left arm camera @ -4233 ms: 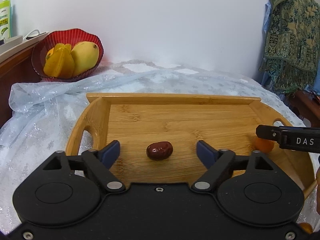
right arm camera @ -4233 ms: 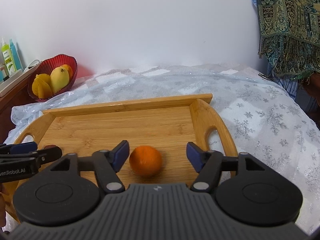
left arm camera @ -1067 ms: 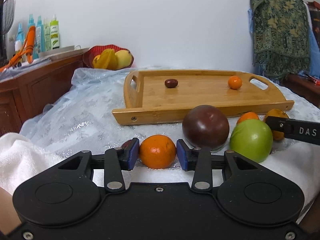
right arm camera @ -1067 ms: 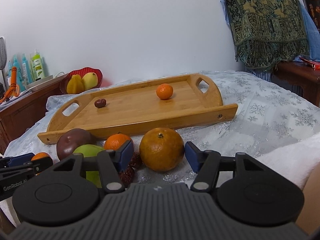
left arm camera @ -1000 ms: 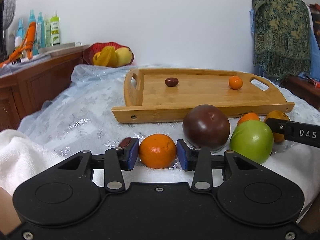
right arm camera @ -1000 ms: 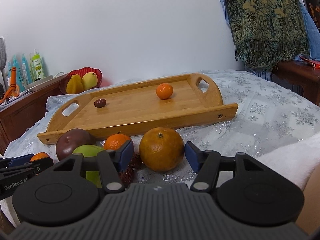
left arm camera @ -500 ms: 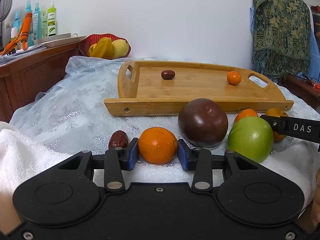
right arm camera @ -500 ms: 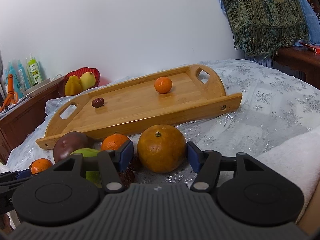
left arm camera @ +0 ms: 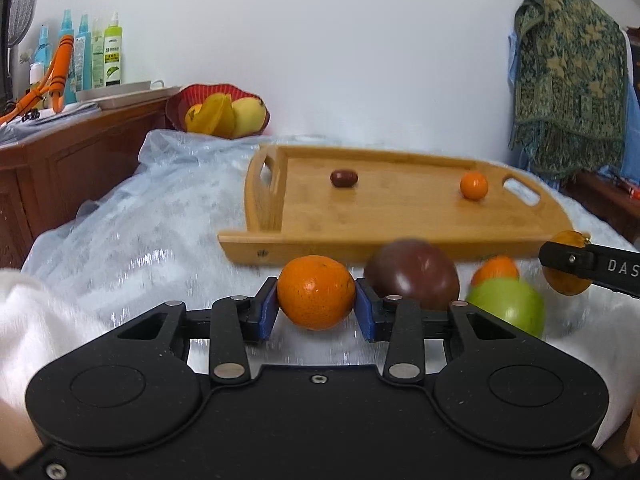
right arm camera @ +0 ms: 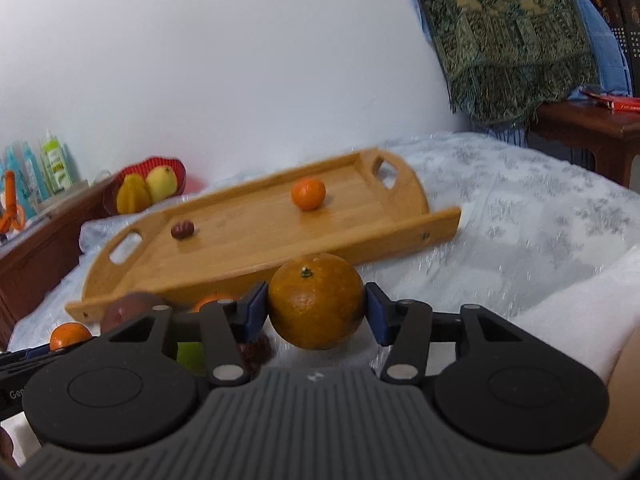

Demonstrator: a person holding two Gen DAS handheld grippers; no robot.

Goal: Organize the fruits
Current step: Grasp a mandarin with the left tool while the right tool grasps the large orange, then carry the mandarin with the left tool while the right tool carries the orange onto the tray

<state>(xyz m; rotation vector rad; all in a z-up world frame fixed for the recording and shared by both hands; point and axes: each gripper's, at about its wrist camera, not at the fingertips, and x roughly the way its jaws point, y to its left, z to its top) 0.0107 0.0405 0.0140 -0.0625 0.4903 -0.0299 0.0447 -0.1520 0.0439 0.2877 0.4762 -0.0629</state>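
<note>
The step in hand is the pick-up of two more fruits for the wooden tray (left arm camera: 400, 216), and I judge the task to be at its early part: only a small dark date (left arm camera: 344, 178) and a small tangerine (left arm camera: 474, 186) lie on the tray, well apart from each other, while several fruits are not yet moved.

On the left, the left claw (left arm camera: 316, 310) grips a mandarin (left arm camera: 316, 292); both blue pads press on its sides, and the fruit seems lifted a little above the cloth-covered bench (left arm camera: 152, 240). This claw points forward and somewhat down, towards the near edge of the tray. Just to the right of it, a dark purple fruit (left arm camera: 412, 276), a green apple (left arm camera: 506, 306) and another small orange fruit (left arm camera: 496, 268) rest close together on the cloth.

On the right, the right claw (right arm camera: 316, 316) is closing on a large orange (right arm camera: 316, 306). The fruit sits between the pads, and they appear to touch both its sides. This claw also points forward and slightly down, with the tray ahead of it and to its left.

The next move, I think, calls for lifting both fruits over the low front rail of the tray and setting them down on free wood, away from the two fruits there. Round fruits may roll, so a gentle release is needed.
</note>
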